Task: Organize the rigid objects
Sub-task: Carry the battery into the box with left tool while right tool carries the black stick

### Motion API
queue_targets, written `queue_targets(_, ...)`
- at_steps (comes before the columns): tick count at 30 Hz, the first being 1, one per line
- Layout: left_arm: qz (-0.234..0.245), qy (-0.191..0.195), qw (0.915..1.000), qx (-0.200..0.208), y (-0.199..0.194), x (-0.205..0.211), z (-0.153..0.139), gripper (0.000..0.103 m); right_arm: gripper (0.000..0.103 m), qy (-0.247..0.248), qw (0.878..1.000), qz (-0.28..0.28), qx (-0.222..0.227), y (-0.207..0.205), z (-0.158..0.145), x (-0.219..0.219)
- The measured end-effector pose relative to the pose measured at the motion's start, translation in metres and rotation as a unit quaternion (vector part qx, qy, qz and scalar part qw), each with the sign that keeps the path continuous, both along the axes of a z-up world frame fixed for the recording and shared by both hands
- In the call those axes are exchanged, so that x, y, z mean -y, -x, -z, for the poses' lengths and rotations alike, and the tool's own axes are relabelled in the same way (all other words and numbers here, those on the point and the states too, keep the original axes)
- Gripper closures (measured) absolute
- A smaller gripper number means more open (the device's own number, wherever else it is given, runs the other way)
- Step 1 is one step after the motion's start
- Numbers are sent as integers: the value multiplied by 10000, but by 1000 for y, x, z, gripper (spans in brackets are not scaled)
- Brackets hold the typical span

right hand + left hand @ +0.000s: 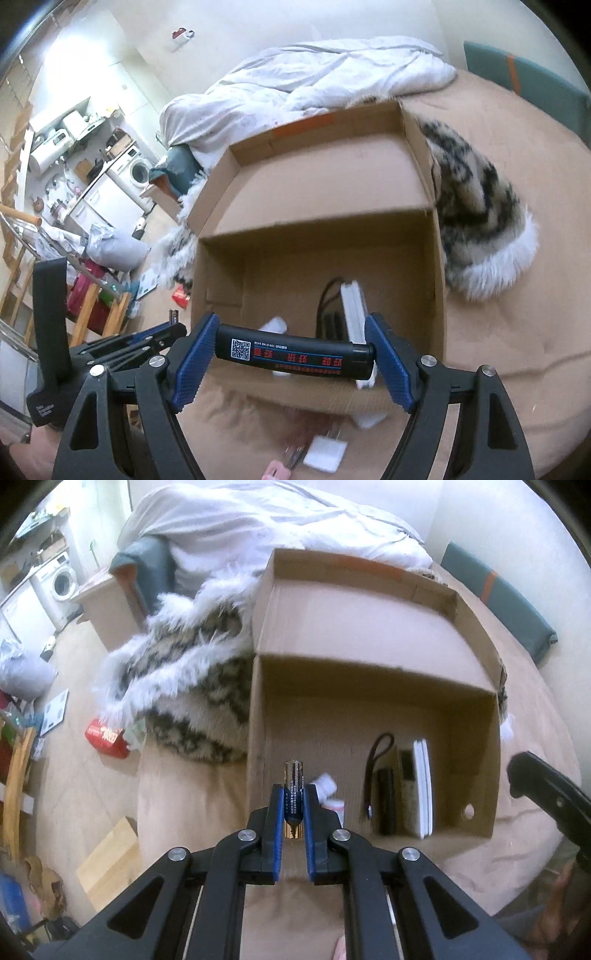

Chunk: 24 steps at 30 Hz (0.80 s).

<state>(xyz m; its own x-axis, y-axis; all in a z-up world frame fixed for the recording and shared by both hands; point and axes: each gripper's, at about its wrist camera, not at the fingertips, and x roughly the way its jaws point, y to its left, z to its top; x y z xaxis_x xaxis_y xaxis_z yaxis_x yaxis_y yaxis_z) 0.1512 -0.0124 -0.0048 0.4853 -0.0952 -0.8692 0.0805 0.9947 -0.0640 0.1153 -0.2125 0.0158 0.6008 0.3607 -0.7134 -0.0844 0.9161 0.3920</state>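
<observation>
Left wrist view: looks forward and down along its fingers, close to the near-left corner of the open cardboard box [369,657] on the bed [192,812]. Right wrist view: same heading, close above the box's near edge. Both share box interior, white duvet [332,70], far kitchen corner.

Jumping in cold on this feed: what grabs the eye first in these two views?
The big open cardboard box on the tan bed dominates both views, with a white remote and dark items standing against its right wall. The left claw pinches a battery upright at the box's near edge. The right claw grips a black lighter crosswise by its ends over the box's near rim.
</observation>
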Motion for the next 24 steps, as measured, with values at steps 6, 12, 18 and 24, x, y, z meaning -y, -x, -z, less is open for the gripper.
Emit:
queue_targets(6,265,-197,9993,146,-20,17,18,94,18,129,9996,64,-222,-33,22,4)
queue_targets(12,304,-233,9992,-152,-28,20,58,94,18,183,9975,60,-684,-43,59,0)
queue_targets(18,294,-191,9991,-238,-33,19,68,94,18,265,9954,-59,-923,-48,76,-6)
queue_targets(24,219,-162,9990,-343,-38,19,76,94,18,390,9919,-140,-1198,-54,93,-10)
